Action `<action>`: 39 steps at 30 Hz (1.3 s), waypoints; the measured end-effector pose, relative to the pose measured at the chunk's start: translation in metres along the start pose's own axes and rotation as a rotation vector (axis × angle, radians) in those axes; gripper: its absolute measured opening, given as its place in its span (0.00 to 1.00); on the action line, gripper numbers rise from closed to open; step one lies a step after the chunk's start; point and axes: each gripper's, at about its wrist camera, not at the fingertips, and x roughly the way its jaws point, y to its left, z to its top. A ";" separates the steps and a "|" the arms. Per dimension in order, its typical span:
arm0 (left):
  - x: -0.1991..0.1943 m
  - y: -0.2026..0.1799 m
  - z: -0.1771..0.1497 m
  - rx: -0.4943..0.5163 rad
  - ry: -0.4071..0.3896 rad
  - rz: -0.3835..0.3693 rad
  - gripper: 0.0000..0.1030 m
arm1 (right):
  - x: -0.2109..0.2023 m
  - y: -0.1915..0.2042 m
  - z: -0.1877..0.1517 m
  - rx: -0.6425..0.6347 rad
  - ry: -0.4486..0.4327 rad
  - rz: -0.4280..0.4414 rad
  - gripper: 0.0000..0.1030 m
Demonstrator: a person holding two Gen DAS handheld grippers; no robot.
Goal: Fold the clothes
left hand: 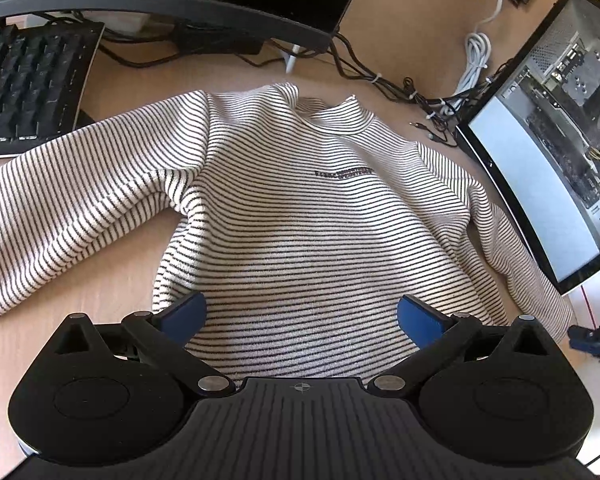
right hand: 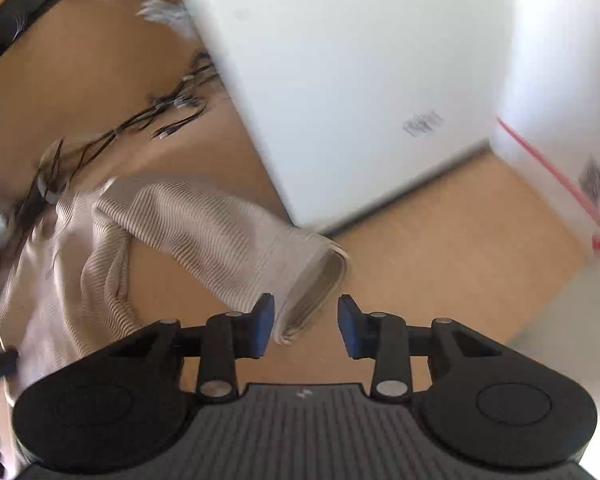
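Nearest the left wrist camera, the left gripper (left hand: 302, 320) hovers with its blue pads spread wide and nothing between them, over the near hem of the striped sweater (left hand: 300, 216), which lies flat on the wooden desk (left hand: 112, 280) with one sleeve stretched left toward the keyboard (left hand: 28, 84) and the collar on the far side. To the right, the right gripper (right hand: 306, 326) is likewise released, its pads parted on either side of the sleeve cuff (right hand: 316, 280), beside a white box (right hand: 360, 80).

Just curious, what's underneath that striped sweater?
The striped sweater lies spread on a wooden desk, which shows all around it. Whatever sits directly beneath the fabric is covered, so I cannot tell.
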 end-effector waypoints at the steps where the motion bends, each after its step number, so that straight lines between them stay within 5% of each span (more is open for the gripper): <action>1: 0.000 0.000 0.001 -0.004 0.004 0.002 1.00 | 0.006 -0.007 -0.002 0.010 0.000 0.001 0.34; 3: 0.001 0.000 0.003 -0.014 0.014 0.006 1.00 | 0.020 -0.013 -0.004 0.019 -0.013 0.003 0.33; 9: -0.007 -0.003 0.005 -0.052 0.049 0.001 1.00 | 0.033 0.008 0.012 0.000 -0.085 0.203 0.12; 12: -0.017 -0.007 0.002 -0.014 0.026 0.009 1.00 | 0.025 0.034 0.021 -0.052 -0.100 0.314 0.10; 22: -0.052 -0.038 -0.006 0.126 -0.116 -0.018 1.00 | -0.025 0.221 0.097 -0.364 -0.241 0.710 0.10; 26: -0.054 -0.054 -0.005 0.152 -0.136 -0.067 1.00 | -0.032 0.241 0.083 -0.499 -0.301 0.659 0.15; 28: -0.053 -0.066 -0.003 0.187 -0.145 -0.091 1.00 | -0.036 0.234 0.070 -0.553 -0.340 0.610 0.50; 29: -0.052 -0.071 -0.002 0.204 -0.147 -0.102 0.98 | -0.038 0.231 0.064 -0.580 -0.359 0.586 0.79; 30: -0.050 -0.077 -0.001 0.220 -0.146 -0.112 0.97 | -0.040 0.227 0.057 -0.606 -0.379 0.561 0.92; 34: -0.028 -0.109 0.004 0.284 -0.095 -0.158 0.80 | -0.066 0.169 0.020 -0.636 -0.516 0.337 1.00; 39: 0.006 -0.177 -0.001 0.453 -0.023 -0.267 0.80 | -0.073 0.123 -0.011 -0.628 -0.581 0.066 1.00</action>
